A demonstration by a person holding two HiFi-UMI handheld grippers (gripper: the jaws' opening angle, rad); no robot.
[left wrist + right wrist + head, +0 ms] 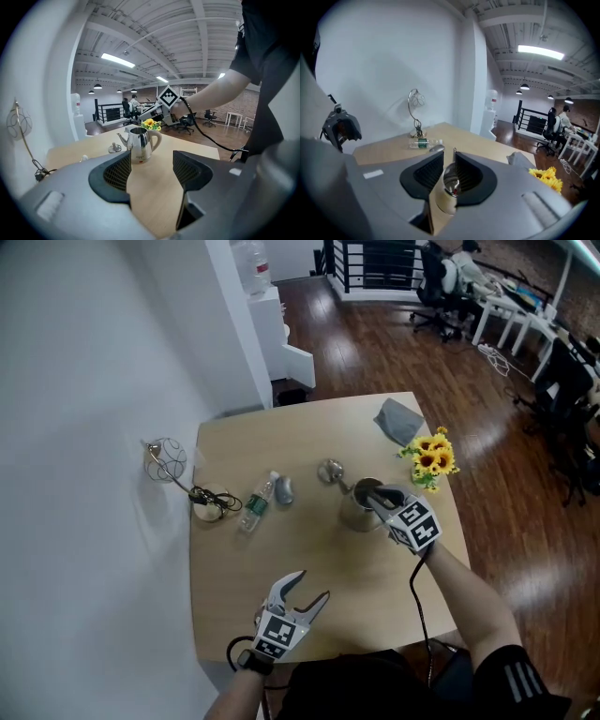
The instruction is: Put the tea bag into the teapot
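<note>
Teapot (pixel 442 199) is sitting lidless directly beneath the right gripper's (pixel 449 161) jaws, which are standing apart and gripping nothing. A small pale thing with a red speck, likely the tea bag (pixel 453 188), is lying inside it. The left gripper (pixel 150 171) is hanging open and empty, with the teapot well ahead of its jaws. Rising straight up is looking safest, so no thread is snagging a pad.
</note>
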